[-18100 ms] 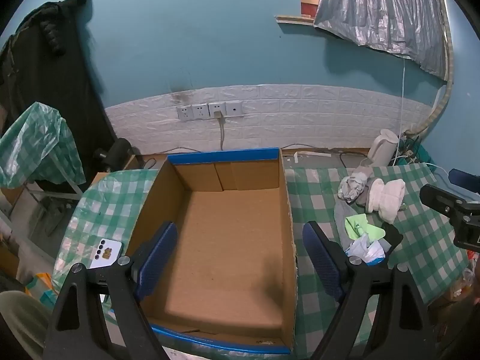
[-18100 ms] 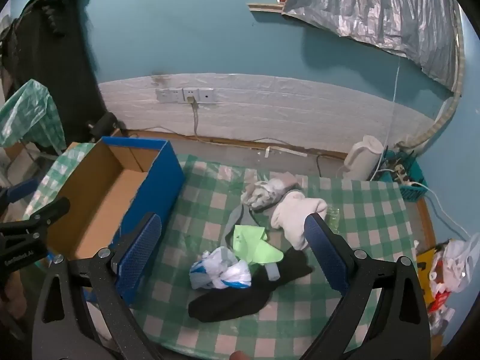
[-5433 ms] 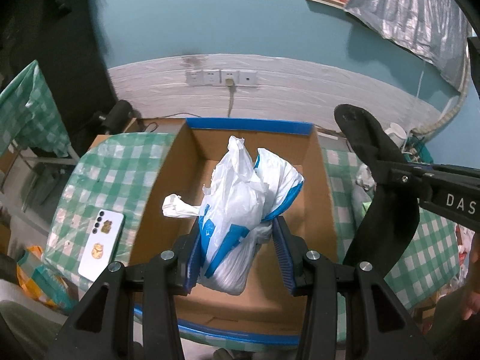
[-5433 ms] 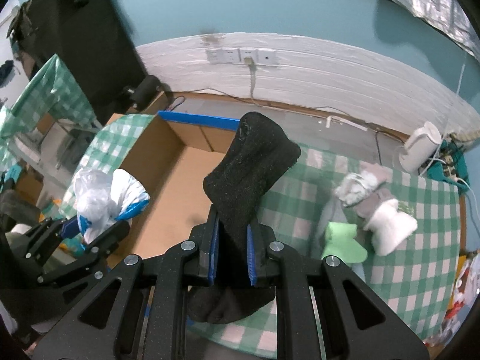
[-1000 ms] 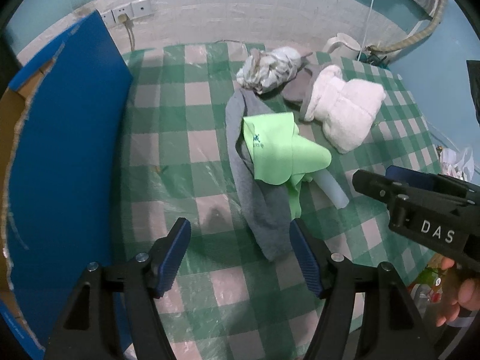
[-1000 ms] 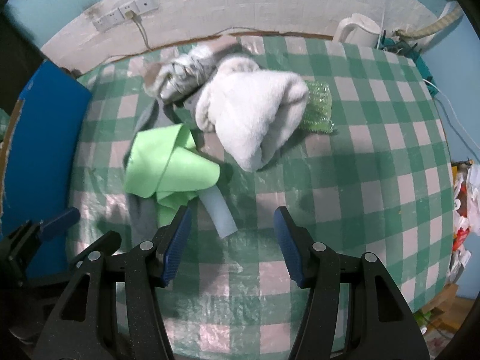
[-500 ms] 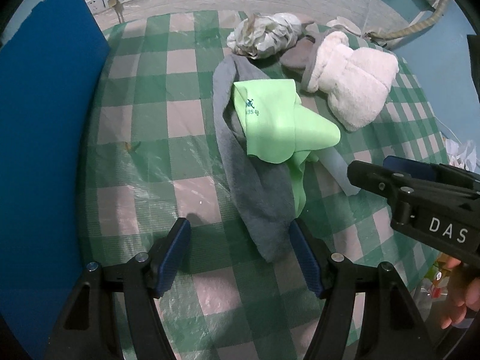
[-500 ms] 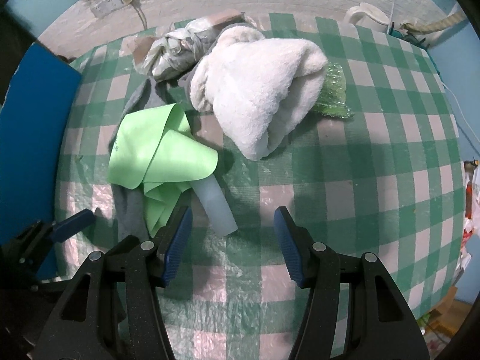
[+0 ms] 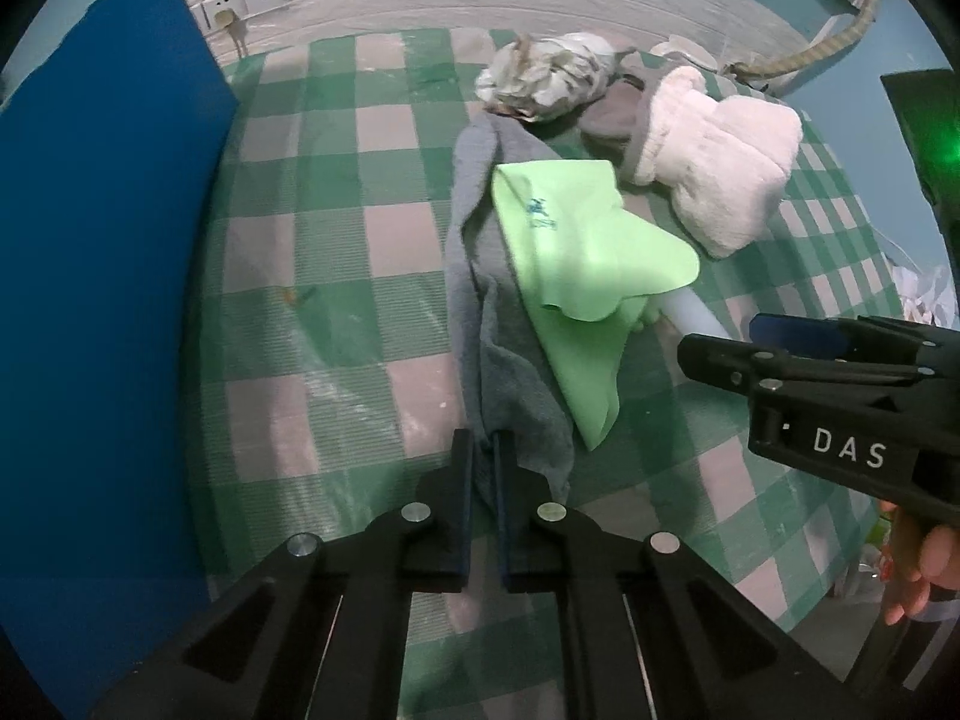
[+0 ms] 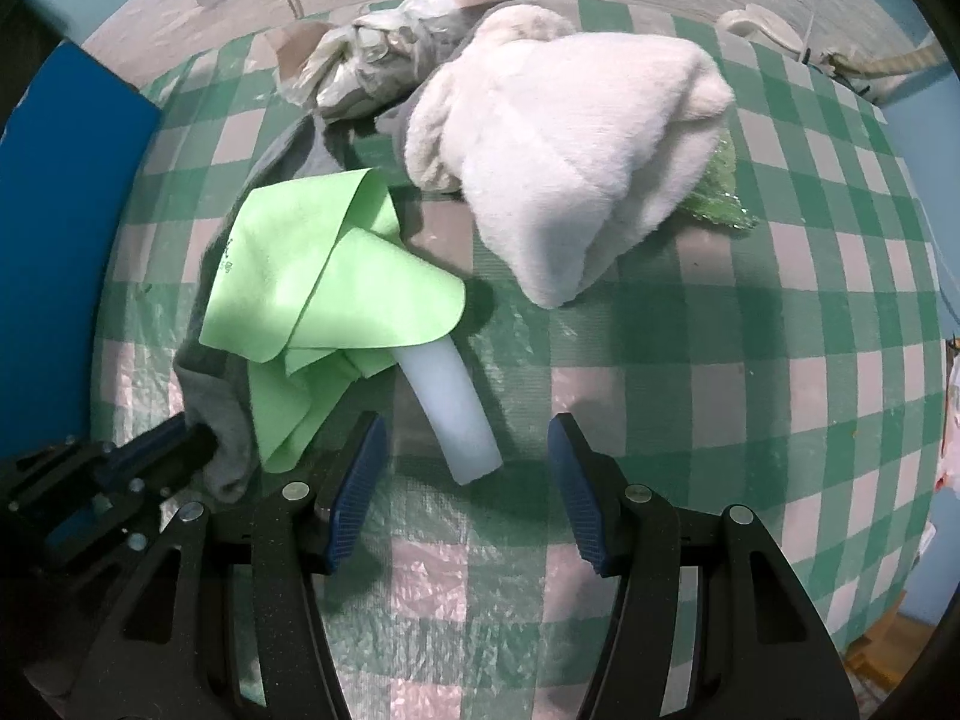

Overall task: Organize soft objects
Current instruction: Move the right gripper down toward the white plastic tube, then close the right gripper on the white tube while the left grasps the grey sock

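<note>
- The table (image 10: 750,324), covered in a green-and-white checked cloth under clear plastic, is filling most of both views and carrying every loose item.
- The blue box wall (image 9: 102,276) is standing along the table's left side, well apart from the pile of soft things.
- The white fluffy towel (image 10: 564,138) is lying bunched toward the far right of the pile, resting partly on a small green glittery scrap (image 10: 717,192) at its right edge.
- The grey sock (image 9: 510,372) is stretching in a long strip from the far pile toward the near edge, passing under the green cloth.
- The green cloth (image 10: 324,276) is lying folded over the middle of the grey sock and draping over the upper end of the white tube.
- The crumpled grey-white bag (image 10: 372,69) is sitting at the far end of the pile, touching the towel's left side.
- The white tube (image 10: 450,414) is lying tilted on the table, its lower end poking out from beneath the green cloth.
- The left gripper (image 9: 483,468) is pinching the near end of the grey sock, its jaws drawn nearly together with only the fabric between them.
- The right gripper (image 10: 465,483) is hovering spread wide with nothing in its grasp, the lower end of the white tube lying between its blue pads (image 10: 354,480).
</note>
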Available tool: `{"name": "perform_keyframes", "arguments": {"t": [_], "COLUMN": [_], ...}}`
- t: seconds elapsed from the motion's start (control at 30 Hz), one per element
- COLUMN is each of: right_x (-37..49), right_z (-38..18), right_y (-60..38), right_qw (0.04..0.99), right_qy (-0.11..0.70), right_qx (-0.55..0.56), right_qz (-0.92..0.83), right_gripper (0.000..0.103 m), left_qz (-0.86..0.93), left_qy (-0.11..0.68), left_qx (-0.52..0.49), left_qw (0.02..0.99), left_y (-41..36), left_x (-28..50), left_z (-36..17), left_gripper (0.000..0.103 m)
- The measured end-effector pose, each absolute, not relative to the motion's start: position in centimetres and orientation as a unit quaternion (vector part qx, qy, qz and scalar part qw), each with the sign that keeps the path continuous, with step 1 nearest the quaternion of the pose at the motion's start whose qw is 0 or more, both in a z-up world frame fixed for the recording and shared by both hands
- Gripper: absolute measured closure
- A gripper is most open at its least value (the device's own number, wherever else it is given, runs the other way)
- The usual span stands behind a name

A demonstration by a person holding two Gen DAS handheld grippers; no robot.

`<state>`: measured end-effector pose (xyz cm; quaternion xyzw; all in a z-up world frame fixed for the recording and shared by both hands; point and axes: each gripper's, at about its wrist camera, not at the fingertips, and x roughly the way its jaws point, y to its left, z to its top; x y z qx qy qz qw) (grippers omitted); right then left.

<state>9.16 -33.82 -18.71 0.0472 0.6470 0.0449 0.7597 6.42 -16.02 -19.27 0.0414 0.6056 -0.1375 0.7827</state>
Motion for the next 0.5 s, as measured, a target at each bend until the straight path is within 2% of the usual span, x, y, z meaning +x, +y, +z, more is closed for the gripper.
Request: {"name": "perform_keyframes", "arguments": {"t": [0.13,0.27,0.4,0.5], "right_x": [9.2,9.1,9.1,9.0], "right_z": [-19.5,-20.2,-20.0,-19.9], "right_y": [-33.3,-32.5,-32.0,-31.4], "right_qw": [0.764,0.77,0.771,0.769], "right_qy": [0.643,0.636,0.634,0.636], "right_qx": [0.028,0.0,-0.008,-0.03], "right_qz": [0.049,0.048,0.054,0.052], "right_gripper": [0.046,0.054,0.081,0.086], "left_qz": [-0.128,-0.12,-0.118,-0.112], "left_qy": [0.606,0.607,0.608,0.611], "left_qx": [0.044,0.037,0.037,0.046], "left_qw": [0.784,0.785,0.784,0.782], "left_y": [-14.7,-13.2,-12.6,-12.4], "left_x": [6.3,5.8,5.2,4.5], "left_z": [-19.0,-18.7,-18.4,-18.3], "left_gripper": [0.097,0.097,0.097,0.097]}}
